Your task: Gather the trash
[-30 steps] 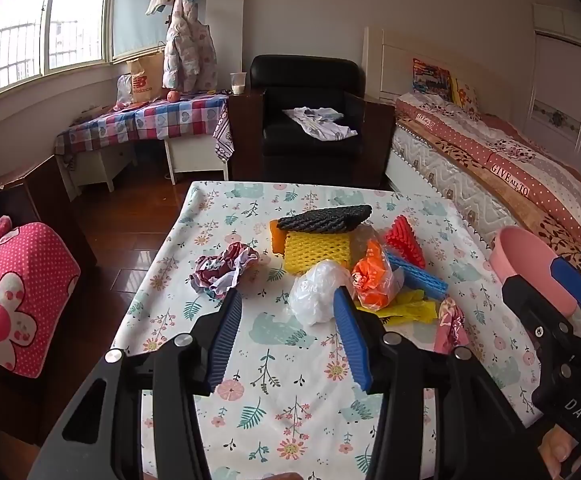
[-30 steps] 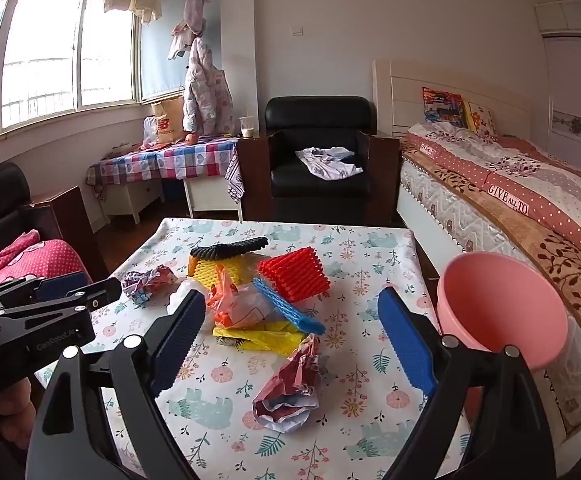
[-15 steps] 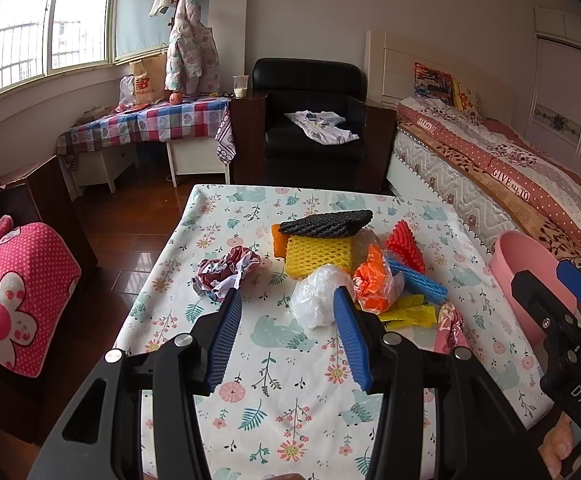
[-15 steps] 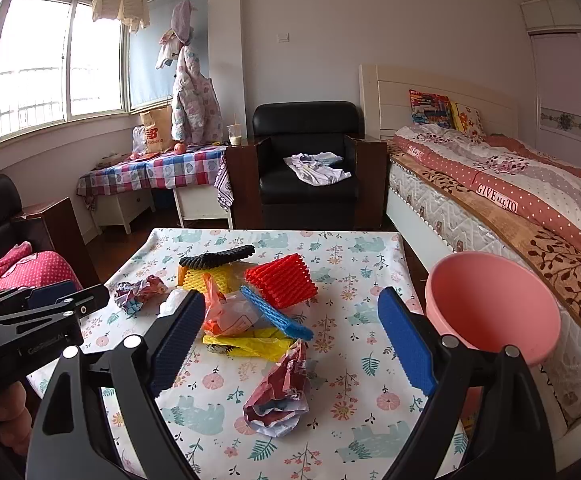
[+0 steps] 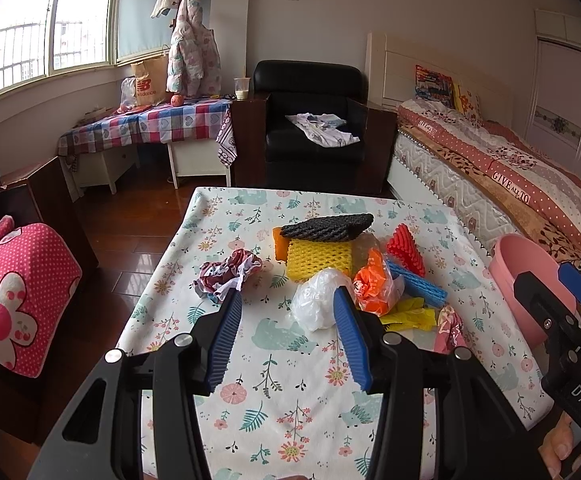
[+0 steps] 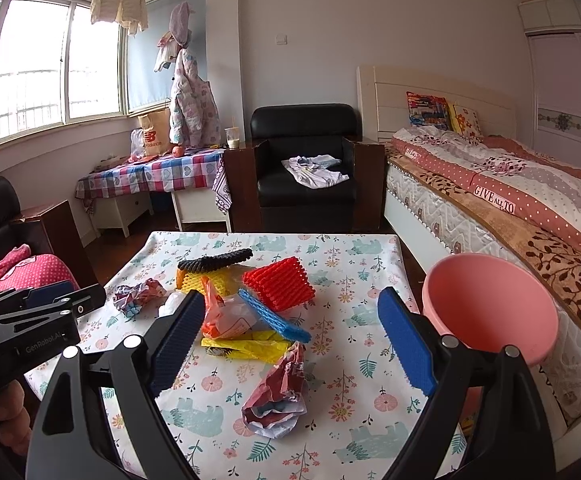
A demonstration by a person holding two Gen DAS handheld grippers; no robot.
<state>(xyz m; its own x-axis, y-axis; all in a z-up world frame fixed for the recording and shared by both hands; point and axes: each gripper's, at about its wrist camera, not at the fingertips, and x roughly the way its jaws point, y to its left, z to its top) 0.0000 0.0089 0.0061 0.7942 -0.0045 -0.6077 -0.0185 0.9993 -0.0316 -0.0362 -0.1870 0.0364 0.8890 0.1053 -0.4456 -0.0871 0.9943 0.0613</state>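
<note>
Trash lies heaped on the floral tablecloth (image 5: 290, 384): a white plastic bag (image 5: 316, 304), a yellow foam net (image 5: 318, 256) under a black one (image 5: 326, 226), an orange bag (image 5: 372, 288), red (image 6: 280, 284) and blue (image 6: 274, 316) foam nets, a yellow wrapper (image 6: 246, 346) and two crumpled papers (image 5: 228, 272) (image 6: 278, 396). My left gripper (image 5: 287, 300) hovers open just short of the white bag, holding nothing. My right gripper (image 6: 290, 300) stands wide open and empty above the nearer crumpled paper. A pink bin (image 6: 490, 308) stands off the table's right edge.
A bed (image 6: 510, 200) runs along the right side behind the bin. A black armchair (image 5: 310, 136) stands beyond the table's far end, a checked side table (image 5: 150, 128) at the back left, and a red dotted cushion (image 5: 18, 292) on the left.
</note>
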